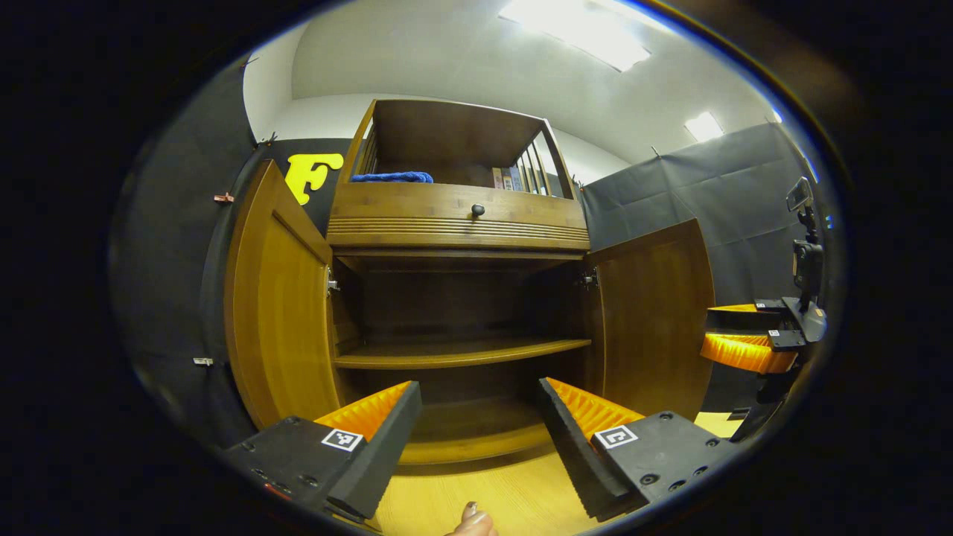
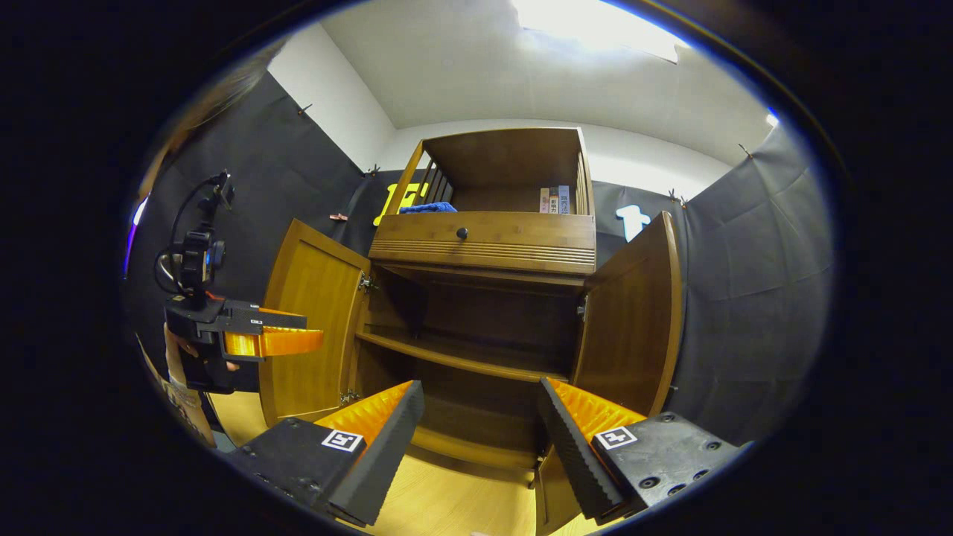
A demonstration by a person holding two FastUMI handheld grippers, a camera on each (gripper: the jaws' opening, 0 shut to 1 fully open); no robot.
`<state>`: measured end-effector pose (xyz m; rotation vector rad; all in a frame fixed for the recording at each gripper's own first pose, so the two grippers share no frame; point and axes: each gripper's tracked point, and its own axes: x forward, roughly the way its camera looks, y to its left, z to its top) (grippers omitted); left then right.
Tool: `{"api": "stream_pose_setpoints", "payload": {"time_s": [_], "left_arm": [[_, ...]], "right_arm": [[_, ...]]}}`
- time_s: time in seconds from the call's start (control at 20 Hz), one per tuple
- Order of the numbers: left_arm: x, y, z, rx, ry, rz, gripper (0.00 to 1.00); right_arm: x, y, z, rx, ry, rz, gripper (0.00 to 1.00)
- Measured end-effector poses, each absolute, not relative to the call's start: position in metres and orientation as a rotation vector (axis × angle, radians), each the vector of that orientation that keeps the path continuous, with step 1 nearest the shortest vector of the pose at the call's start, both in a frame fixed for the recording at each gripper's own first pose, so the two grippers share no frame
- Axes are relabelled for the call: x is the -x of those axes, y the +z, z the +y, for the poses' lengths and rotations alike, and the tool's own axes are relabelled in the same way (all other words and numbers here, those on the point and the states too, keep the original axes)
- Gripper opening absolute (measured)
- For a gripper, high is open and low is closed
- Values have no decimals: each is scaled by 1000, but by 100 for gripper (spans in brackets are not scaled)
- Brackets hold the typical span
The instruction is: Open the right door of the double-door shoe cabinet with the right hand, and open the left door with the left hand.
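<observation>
Facing cabinet [image 1: 458, 223] beyond open tool [image 1: 476, 435]

Each handheld gripper carries two wedge-shaped fingers [image 1: 372, 447] with ribbed inner faces, bolted to black blocks with round screw heads and a small square black-and-white marker tag [image 1: 342, 439] on each. In the right gripper view, the far left gripper [image 2: 279, 331] has a black camera mount [image 2: 197, 260] on top with a looping black cable.

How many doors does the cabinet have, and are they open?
2, both open: the left door swung out on the cabinet's left side, the right door swung out on its right.
</observation>
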<state>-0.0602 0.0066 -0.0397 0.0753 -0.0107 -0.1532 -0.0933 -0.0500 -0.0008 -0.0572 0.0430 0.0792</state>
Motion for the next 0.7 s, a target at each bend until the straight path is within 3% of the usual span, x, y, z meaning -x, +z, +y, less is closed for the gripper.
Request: {"api": "stream_pose_setpoints", "payload": {"time_s": [0.7], "left_arm": [[72, -31, 1, -72, -149, -9, 97]], "right_arm": [[99, 5, -54, 77, 69, 23, 97]]}}
